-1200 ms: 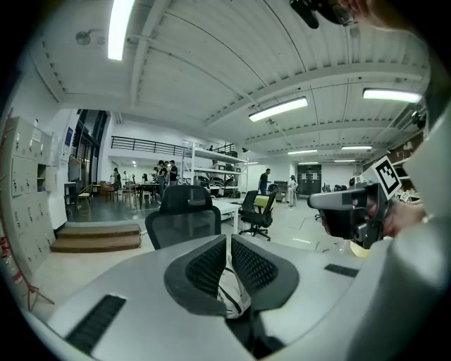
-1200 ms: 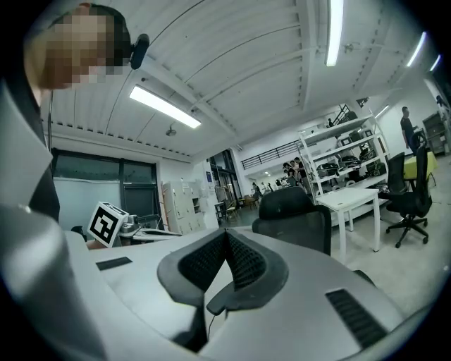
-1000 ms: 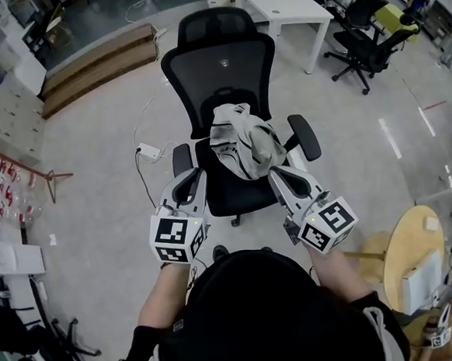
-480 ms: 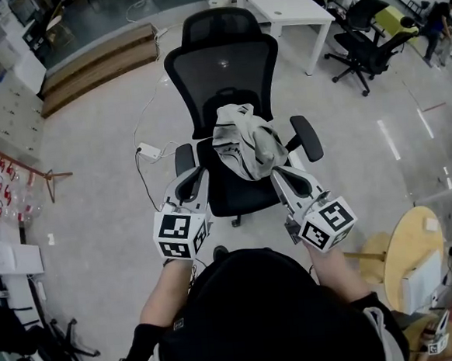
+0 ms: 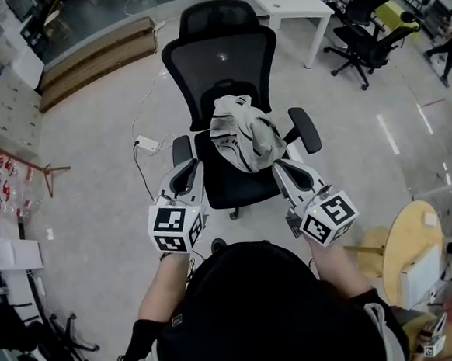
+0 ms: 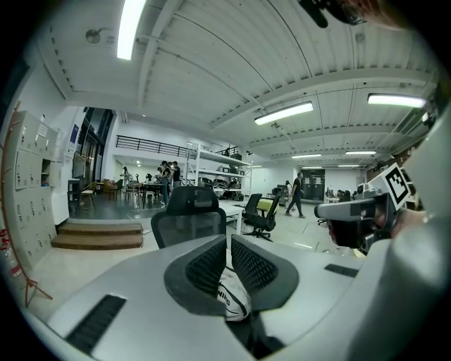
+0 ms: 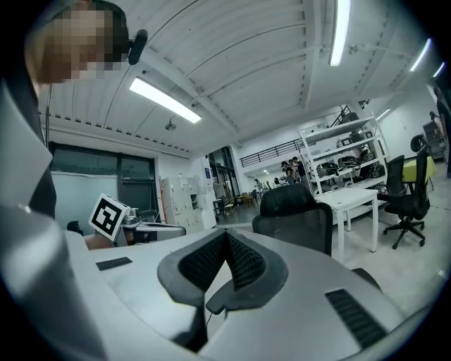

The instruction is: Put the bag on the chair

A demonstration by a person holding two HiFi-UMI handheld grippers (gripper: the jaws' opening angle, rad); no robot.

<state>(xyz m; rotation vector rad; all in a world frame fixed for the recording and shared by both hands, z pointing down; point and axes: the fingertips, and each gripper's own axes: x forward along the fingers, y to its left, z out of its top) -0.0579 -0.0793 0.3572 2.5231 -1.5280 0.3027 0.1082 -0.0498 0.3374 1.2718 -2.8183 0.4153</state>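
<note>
Moved since a second ago: very little. The bag [image 5: 242, 132] stays on the chair [image 5: 221, 67], both grippers keep their places in front of it, and a person [image 5: 449, 41] at the far right edge has walked further down the frame.
Head view, chair seat: holds the grey-white bag, slumped against the mesh backrest between the two armrests.
Head view, left gripper [image 5: 186, 171]: just beside the chair's left armrest, apart from the bag.
Head view, right gripper [image 5: 285, 171]: at the seat's front right corner, just beside the bag's lower edge. I cannot tell whether they touch.
Head view, floor: a white power strip [image 5: 147, 145] with its cable lies left of the chair, with wooden steps [image 5: 95, 57] beyond. A white table [image 5: 278, 0] and other office chairs [image 5: 359, 37] stand behind, and a round wooden table [image 5: 406, 243] is at lower right.
Left gripper view, jaws: drawn almost together with only a thin slit between the pads, and nothing is gripped.
Left gripper view, beyond: the bag [image 6: 232, 300] shows low behind the pads and the chair backrest [image 6: 189, 218] rises straight ahead. The right gripper is at the right edge.
Right gripper view, jaws: clenched, with the pads meeting at the tips and nothing held.
Right gripper view, beyond: the chair backrest [image 7: 292, 215] stands right of the jaws with the white table [image 7: 352, 197] past it. The left gripper is at the left.
</note>
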